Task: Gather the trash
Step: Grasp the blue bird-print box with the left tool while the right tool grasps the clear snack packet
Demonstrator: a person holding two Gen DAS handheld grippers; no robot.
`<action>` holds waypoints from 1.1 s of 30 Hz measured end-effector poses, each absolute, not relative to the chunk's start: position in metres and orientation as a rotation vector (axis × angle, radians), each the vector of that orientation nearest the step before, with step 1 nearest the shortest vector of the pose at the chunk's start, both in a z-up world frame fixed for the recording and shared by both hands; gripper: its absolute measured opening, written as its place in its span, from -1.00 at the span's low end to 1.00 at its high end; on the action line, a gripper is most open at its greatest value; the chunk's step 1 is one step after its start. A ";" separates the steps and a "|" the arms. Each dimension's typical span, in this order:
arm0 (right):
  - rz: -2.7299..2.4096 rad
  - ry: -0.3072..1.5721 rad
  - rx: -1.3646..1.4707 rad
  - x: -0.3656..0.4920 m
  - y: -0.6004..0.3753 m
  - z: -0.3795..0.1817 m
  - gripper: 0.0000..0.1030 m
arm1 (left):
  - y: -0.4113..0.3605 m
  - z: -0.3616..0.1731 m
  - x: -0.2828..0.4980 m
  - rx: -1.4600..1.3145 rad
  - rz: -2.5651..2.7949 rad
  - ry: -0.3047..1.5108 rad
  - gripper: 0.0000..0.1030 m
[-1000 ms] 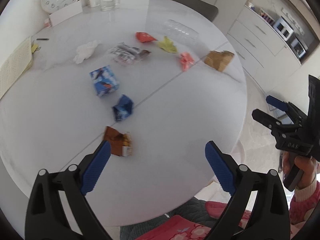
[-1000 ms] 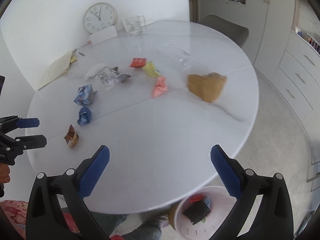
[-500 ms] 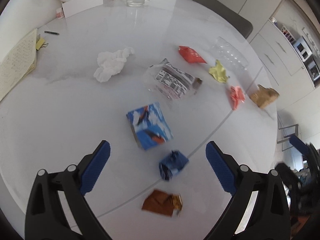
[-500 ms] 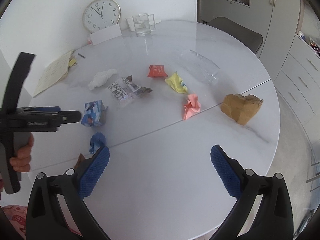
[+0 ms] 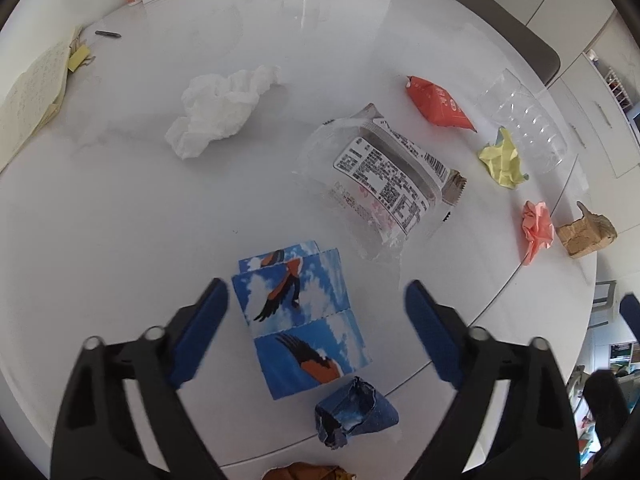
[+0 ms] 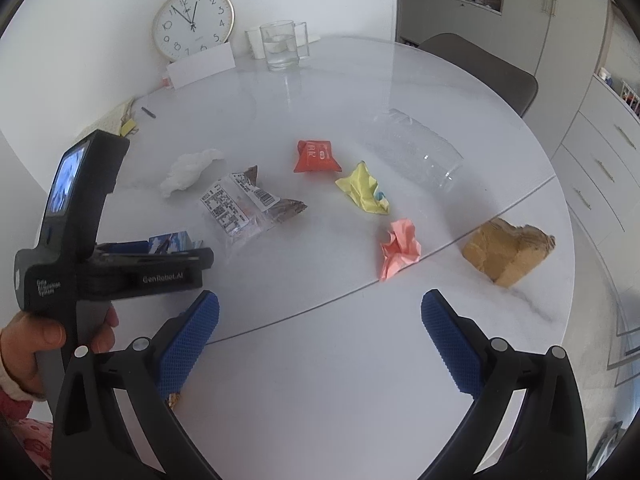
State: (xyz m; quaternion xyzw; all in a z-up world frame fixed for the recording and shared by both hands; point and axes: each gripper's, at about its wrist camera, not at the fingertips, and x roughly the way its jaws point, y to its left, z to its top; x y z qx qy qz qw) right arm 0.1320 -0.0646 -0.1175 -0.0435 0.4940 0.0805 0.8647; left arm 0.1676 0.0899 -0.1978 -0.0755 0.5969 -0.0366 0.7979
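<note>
Advancing since earlier, the open-jawed left gripper (image 5: 316,312) is straddling the blue bird-printed carton (image 5: 300,320); only the right view, its right gripper (image 6: 320,336) gaping, is showing "GenRobot.AI" lettering at left.

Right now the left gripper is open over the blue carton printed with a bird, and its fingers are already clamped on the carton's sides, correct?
Not quite. The left gripper is open over the blue carton printed with a bird, but nothing is clamped: the left wrist view shows its blue fingers spread wide, with the right-hand one well clear of the carton's side. The carton lies flat on the white round table.
</note>
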 end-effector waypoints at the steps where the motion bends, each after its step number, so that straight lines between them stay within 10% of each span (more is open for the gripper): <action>1: 0.190 1.038 -0.110 0.139 -0.063 -0.118 0.95 | 0.090 -0.200 0.168 -0.162 -0.082 1.291 0.33; 9: 0.353 1.045 -0.283 0.187 -0.042 -0.127 0.95 | 0.099 -0.202 0.171 -0.142 -0.067 1.309 0.02; 33: 0.789 1.091 -0.526 0.249 0.055 -0.200 0.77 | 0.165 -0.173 0.168 -0.235 0.072 1.257 -0.02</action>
